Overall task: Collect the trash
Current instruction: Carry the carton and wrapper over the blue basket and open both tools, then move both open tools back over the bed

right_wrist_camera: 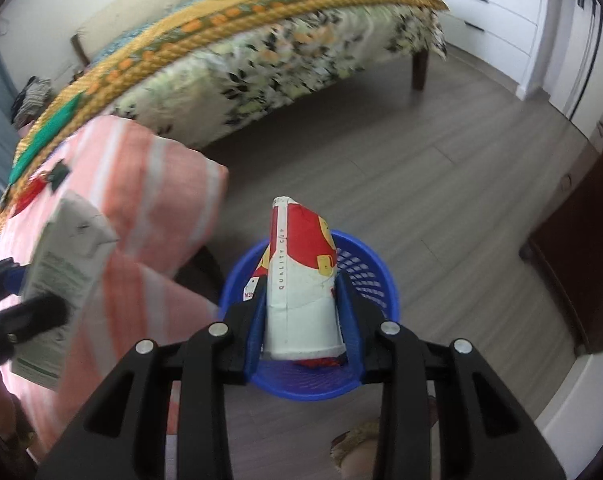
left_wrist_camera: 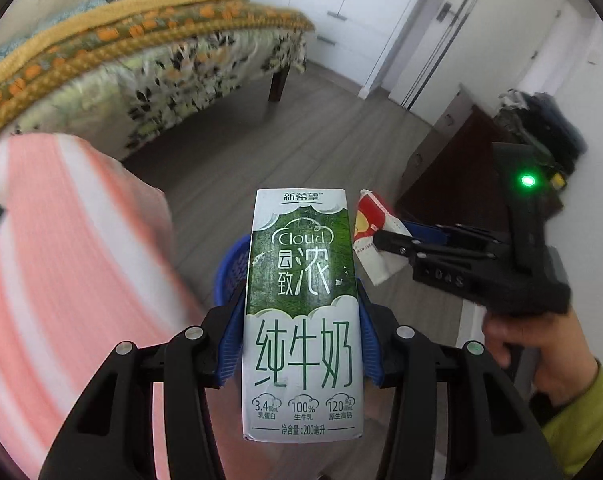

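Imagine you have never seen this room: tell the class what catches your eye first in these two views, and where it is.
The green-and-white milk carton fills the middle of the left wrist view, clamped upright in the left gripper. In the right wrist view, a crushed red-and-white paper cup sits pinched in the right gripper, directly above a blue mesh basket on the grey wood floor. Behind both, a bed with a floral cover spans the background.
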A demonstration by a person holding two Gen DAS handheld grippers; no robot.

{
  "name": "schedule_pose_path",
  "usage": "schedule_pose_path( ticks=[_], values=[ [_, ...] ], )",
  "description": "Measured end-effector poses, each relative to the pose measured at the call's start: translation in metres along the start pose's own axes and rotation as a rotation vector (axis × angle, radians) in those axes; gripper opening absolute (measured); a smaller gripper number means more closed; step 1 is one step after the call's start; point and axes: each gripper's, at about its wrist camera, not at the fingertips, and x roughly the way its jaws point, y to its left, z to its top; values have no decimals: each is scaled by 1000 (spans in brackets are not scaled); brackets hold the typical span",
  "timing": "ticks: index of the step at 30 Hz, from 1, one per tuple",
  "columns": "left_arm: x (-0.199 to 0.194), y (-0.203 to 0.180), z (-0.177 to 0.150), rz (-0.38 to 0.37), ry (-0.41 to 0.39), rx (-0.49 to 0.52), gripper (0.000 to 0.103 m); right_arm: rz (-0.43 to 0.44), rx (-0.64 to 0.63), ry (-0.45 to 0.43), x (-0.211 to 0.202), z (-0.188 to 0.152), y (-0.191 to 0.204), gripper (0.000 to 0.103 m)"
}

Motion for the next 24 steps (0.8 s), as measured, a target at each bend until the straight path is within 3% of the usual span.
schedule_pose_path(
  ticks=[3,5,6,7,10,14,17,20,24],
  values=[
    [41,-2,7,3,28,-25,49,11,40,31,19,1,-20,35],
    [64,-2,11,-6,35,-42,52,29,62,36,28,3,-31,46],
    [73,-3,12,-8,33,-48,58,39,74,34,32,4,-35,52],
    [81,-3,13,-1,32,-52,72,44,88,32,34,4,-41,64],
    [86,-5,16,40,16,-43,79,16,126,11,30,5,-52,66],
    [57,-3,17,43,-38,-44,90,-4,153,-70,3,6,-58,81],
    [13,-4,6,90,-110,6,95,-19,171,-113,-11,2,-52,92],
    [-25,3,-18,153,-159,47,98,-27,179,-132,-14,-4,-35,92],
    [-69,37,-74,290,-126,70,98,-16,66,-160,-20,-11,16,92]
  ],
)
